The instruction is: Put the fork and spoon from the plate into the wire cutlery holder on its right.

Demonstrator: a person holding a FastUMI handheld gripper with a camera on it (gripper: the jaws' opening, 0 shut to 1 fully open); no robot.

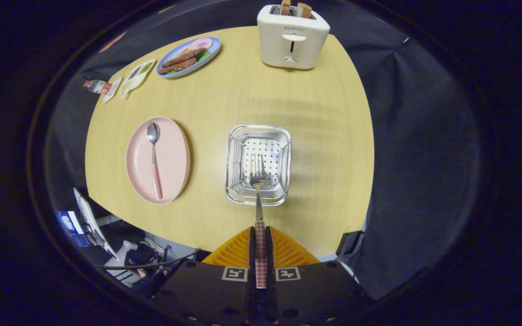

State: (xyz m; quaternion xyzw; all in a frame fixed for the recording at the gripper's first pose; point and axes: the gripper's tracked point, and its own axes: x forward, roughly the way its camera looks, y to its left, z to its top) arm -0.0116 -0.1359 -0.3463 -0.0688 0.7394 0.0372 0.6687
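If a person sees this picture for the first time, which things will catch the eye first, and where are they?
First comes the fork, its checked handle clamped between the orange fingers of the gripper, its tines over the wire cutlery holder just ahead. To the holder's left, the pink plate bears the spoon. Beyond the holder, at the table's far edge, stands a white toaster with two slices of toast in it.

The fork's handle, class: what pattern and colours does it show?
Red-and-white check, clearest in the gripper view, where the gripper is clamped on the fork handle.
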